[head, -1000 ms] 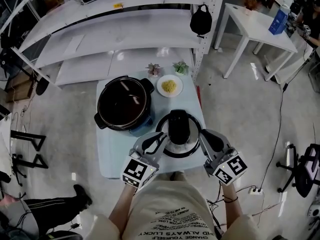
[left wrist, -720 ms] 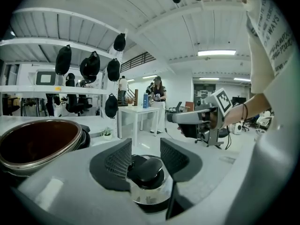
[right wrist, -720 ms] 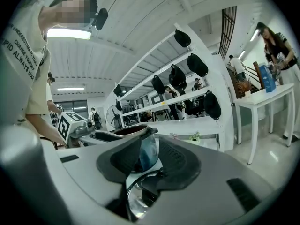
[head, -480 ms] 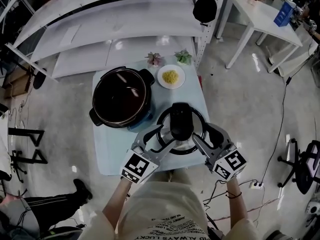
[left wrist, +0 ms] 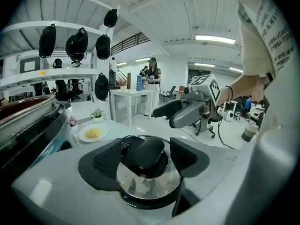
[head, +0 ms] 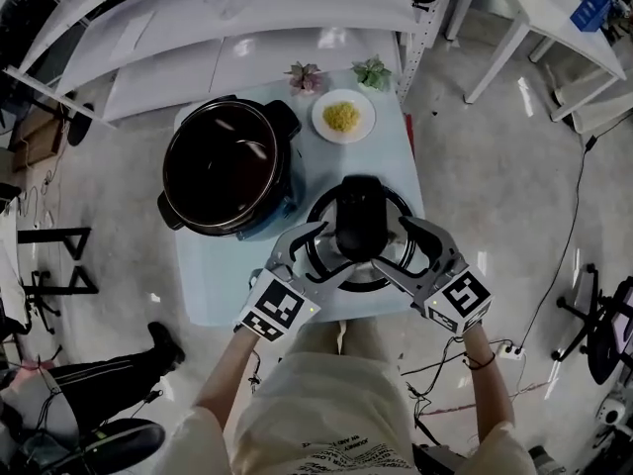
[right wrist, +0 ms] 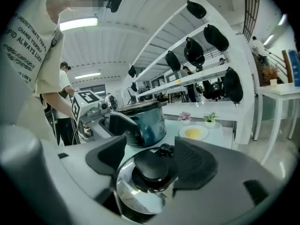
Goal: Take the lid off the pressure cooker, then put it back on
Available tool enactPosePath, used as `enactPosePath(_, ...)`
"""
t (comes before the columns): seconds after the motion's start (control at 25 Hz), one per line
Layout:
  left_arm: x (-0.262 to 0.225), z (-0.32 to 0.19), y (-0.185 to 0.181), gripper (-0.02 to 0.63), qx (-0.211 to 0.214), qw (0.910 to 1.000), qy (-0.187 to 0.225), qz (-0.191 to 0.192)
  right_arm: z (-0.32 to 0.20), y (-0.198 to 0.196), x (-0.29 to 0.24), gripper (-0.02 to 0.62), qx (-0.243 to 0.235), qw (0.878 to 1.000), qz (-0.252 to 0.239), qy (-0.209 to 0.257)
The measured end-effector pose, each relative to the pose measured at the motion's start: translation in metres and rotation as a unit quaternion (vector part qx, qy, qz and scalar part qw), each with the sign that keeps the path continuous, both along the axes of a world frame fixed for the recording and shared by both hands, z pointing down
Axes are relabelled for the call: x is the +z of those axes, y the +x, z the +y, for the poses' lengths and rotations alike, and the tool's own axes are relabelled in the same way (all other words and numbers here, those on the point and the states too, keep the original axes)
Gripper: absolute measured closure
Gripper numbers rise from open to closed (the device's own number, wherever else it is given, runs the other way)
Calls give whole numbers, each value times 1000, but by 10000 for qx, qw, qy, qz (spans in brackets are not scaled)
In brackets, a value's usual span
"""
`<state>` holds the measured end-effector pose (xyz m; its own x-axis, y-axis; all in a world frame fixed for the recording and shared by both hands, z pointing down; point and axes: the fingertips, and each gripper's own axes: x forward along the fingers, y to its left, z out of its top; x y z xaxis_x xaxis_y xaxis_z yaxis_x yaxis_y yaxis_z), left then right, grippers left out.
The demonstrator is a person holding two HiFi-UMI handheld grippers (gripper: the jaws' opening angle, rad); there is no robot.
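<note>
Lid [head: 358,265] lies on the pale table [head: 213,285] nearest the person. Its black handle [head: 362,218] sits between the jaws of the left gripper [head: 326,251] and right gripper [head: 393,248]. Both pairs have just been opening and stand apart, not pressing it. Beyond, to the left, stands the uncovered pressure cooker [head: 226,166]; farther back is a plate [head: 368,127] of yellow food.

A small pale-blue tabletop [head: 213,285] stands on a grey concrete floor [head: 495,216]. The open pressure cooker [head: 226,166] sits on its far left part, and the lid [head: 361,228] lies flat near the front right edge. At the far edge are a white plate [head: 364,130] of yellow food [head: 342,117] and, behind it, two small potted plants [head: 306,75], side by side.
</note>
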<state>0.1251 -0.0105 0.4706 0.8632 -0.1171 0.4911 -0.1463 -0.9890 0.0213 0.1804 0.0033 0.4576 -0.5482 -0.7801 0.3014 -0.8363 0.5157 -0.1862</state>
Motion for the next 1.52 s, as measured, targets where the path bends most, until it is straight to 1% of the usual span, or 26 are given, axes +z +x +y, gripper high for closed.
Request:
enactPosePath(0.24,28,-2,9,288,226,9991,86,-357,-5,-3,32,275,-637,9974,311,-150)
enactPosePath(0.44,50,-1,16,287,712,9951,225,-650,-5,-11,59,275,-1245,9884,760,-432)
enactPosePath(0.6,60,1,21,287,968,9922,276,-738,-7,-15,68,275,-1523,9838,817,-482)
enactPosePath(0.76,66,2,26,287,1213,9890,346,-769,-11,-19,77,275,-1864,9756,1043,-501)
enactPosePath(0.96,73,0,31,288,1396,9862,357,-812,-15,-20,83,276,-2179,9673,1188,-522)
enactPosePath(1.08,76,1,32,288,1551,9830,401,-897,-15,-23,86,276,-2456,9588,1332,-519)
enactPosePath(1.24,82,4,35,288,1836,9752,593,-1087,-13,-28,93,277,-2923,9410,1604,-583)
enactPosePath(1.32,82,5,36,288,1913,9733,611,-1117,-13,-30,94,279,-3116,9333,1683,-593)
enactPosePath(1.36,82,6,36,289,1934,9729,604,-1112,-12,-31,93,283,-3197,9304,1694,-589)
enactPosePath(1.44,82,7,35,294,1983,9724,577,-1088,-10,-33,93,316,-3329,9265,1653,-599)
enactPosePath(1.52,82,8,35,301,2033,9719,547,-1056,-10,-34,93,316,-3384,9260,1560,-606)
